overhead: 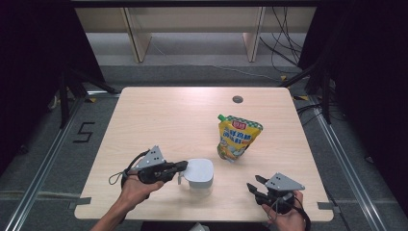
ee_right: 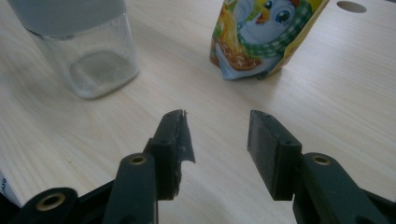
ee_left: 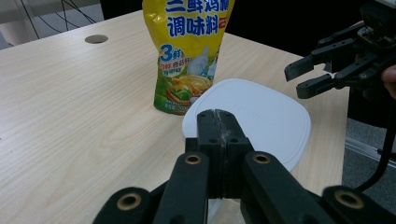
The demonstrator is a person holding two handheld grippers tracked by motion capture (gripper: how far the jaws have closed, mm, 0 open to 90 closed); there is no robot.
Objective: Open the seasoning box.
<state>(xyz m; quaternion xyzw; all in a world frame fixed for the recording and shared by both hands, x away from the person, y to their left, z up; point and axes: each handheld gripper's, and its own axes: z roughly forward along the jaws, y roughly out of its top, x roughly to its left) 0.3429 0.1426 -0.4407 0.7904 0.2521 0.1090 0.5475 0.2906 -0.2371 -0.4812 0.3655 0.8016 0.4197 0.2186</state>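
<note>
Two things stand on the pale wooden table (overhead: pixel 159 115): a clear square glass jar with a white rounded plastic lid (overhead: pixel 199 174) near the front edge, and a yellow stand-up seasoning pouch with a green spout (overhead: pixel 236 137) just behind it to the right, apart from the jar.

In the left gripper view the left tool (overhead: pixel 180 166) has its jaws fully together at the near rim of the lid (ee_left: pixel 252 116); whether they pinch a tab there I cannot tell. The right tool (overhead: pixel 255 184) hovers above the table with its jaws partly apart and nothing between them, well short of the jar (ee_right: pixel 88 56).

Glass like this is probably rigid, fairly heavy for its size, smooth and breakable, so the flat side walls below the lid look like the safest hold. The lid seems light and stiff. The pouch (ee_right: pixel 261 37) is soft and likely topples easily.
</note>
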